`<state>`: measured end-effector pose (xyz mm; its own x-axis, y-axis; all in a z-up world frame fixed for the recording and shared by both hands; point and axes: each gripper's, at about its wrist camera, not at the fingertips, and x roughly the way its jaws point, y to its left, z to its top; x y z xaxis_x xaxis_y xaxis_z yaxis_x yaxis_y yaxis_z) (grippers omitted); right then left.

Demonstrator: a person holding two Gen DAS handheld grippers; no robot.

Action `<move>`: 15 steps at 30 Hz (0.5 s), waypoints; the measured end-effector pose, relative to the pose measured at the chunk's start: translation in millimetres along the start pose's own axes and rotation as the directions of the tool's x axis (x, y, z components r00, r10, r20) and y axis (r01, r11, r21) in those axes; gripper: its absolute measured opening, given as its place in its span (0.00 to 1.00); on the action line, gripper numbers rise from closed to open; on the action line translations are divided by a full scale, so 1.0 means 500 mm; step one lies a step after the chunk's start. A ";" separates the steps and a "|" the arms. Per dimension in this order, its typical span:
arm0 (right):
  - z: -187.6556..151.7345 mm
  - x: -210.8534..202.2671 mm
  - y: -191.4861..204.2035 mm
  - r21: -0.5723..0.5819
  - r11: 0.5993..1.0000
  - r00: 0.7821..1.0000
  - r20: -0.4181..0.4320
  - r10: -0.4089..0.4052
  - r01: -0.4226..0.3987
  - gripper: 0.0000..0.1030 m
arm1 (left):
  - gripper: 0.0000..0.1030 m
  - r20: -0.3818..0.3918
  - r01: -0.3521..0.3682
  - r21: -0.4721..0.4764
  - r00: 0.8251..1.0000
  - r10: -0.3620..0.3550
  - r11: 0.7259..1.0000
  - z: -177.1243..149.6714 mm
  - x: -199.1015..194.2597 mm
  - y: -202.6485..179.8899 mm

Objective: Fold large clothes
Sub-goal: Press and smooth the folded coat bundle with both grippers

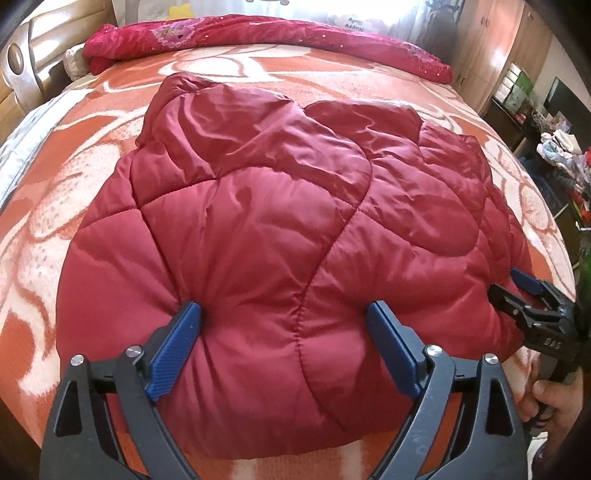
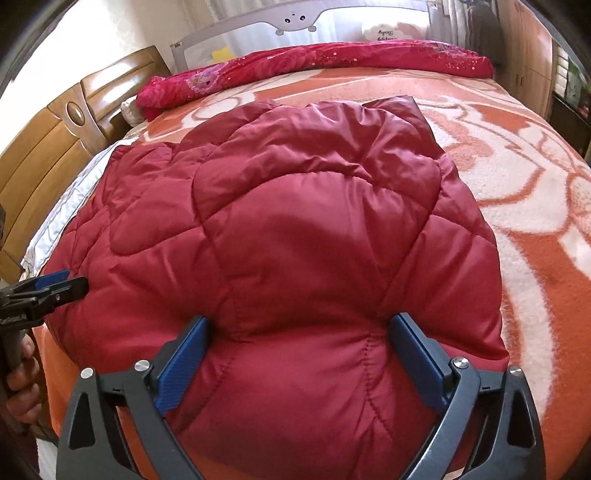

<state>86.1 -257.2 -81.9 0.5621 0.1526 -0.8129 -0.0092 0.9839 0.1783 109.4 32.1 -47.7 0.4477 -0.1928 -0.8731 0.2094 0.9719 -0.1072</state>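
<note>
In the left wrist view, the left tool (image 1: 284, 317) stands spread wide, its blue pads (image 1: 177, 347) pressed into the near edge of a puffy red quilted jacket (image 1: 266, 206). A bulge of the padding sits between them, so the jaws straddle the edge and are not clamped shut on it. The jacket lies folded on the bed (image 1: 44, 206), stretching away ahead of the tool. To the tool's right, the right tool (image 1: 524, 291) meets the jacket's right near corner, gripped by a hand (image 1: 554, 402). Bare orange-and-white blanket lies open to the left and beyond the jacket, up to a rolled red quilt (image 1: 258, 33).

In the right wrist view, the right tool (image 2: 301, 336) is likewise spread, pads dug into the jacket's near edge with padding bulging between. The left tool (image 2: 61, 284) touches the jacket's left side. Open blanket lies to the right.
</note>
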 end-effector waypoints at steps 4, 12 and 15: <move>0.024 -0.040 0.015 -0.013 1.000 1.000 0.012 -0.018 0.018 0.85 | 0.91 -0.001 -0.016 0.010 1.000 0.016 1.000 0.001 0.004 -0.006; 0.030 -0.006 0.038 -0.069 0.998 1.000 -0.026 0.012 -0.014 0.90 | 0.94 -0.002 -0.017 0.014 1.000 0.017 1.000 0.001 0.007 -0.010; 0.019 0.015 0.024 -0.057 0.998 1.000 -0.014 0.026 -0.027 0.92 | 0.95 0.001 -0.021 0.018 1.000 0.021 1.000 0.002 0.010 -0.012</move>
<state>98.1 -245.1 -80.3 0.5499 0.1796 -0.8157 -0.0716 0.9831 0.1682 111.3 25.3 -51.2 0.4526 -0.1723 -0.8749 0.2159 0.9731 -0.0800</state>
